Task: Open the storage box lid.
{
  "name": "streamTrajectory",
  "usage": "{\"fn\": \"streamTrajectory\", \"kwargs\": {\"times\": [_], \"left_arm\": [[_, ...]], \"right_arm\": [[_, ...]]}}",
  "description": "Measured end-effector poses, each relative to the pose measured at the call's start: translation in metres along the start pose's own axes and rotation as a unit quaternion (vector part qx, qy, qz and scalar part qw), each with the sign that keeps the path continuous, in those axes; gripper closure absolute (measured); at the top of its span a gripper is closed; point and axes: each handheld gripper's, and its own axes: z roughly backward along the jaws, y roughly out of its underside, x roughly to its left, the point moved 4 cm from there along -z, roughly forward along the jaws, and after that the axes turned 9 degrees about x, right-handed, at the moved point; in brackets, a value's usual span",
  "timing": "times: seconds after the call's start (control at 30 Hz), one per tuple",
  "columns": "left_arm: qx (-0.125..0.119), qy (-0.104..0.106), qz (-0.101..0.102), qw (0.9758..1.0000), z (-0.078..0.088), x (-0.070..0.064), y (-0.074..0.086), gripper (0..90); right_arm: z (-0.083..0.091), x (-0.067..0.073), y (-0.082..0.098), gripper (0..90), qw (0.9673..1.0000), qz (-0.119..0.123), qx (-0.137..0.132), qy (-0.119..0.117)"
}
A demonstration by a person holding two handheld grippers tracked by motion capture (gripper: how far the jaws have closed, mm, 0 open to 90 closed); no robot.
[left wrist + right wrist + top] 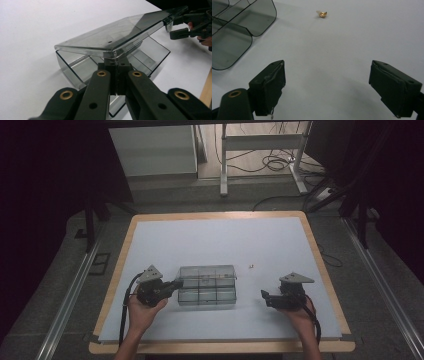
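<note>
A clear smoky plastic compartment box (207, 285) lies in the middle of the white table top. In the left gripper view its lid (117, 35) is tilted up over the open tray (150, 53). My left gripper (117, 63) is shut, with its tips right under the lid's near rim; I cannot tell whether they pinch a tab. From above, the left gripper (176, 284) touches the box's left end. My right gripper (327, 85) is open over bare table, and from above this right gripper (264, 296) stands to the right of the box. A small gold piece (322, 14) lies beyond it.
The white sheet covers a wooden board (320, 265) whose rim shows all round. The gold piece (251, 266) lies just right of the box's far corner. Beyond the table are a grey floor, desk legs (223, 165) and loose cables (272, 162).
</note>
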Motion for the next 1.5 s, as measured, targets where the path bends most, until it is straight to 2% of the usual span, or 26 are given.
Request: {"fn": "streamTrajectory", "kwargs": {"times": [0.87,1.3,1.5], "left_arm": [[-0.018,0.009,-0.008,0.9998,0.001,0.009,-0.018,90.0],[-0.020,0.014,-0.003,0.9997,0.001,0.011,-0.017,90.0],[-0.020,0.016,-0.002,0.9997,0.000,0.012,-0.017,90.0]], "right_arm": [[-0.003,0.003,0.000,13.7,1.0000,0.002,0.003,0.000],[0.002,0.015,-0.009,18.2,0.9989,0.011,-0.036,-0.028],[0.000,0.030,-0.019,20.9,0.9973,0.027,-0.049,-0.048]]}}
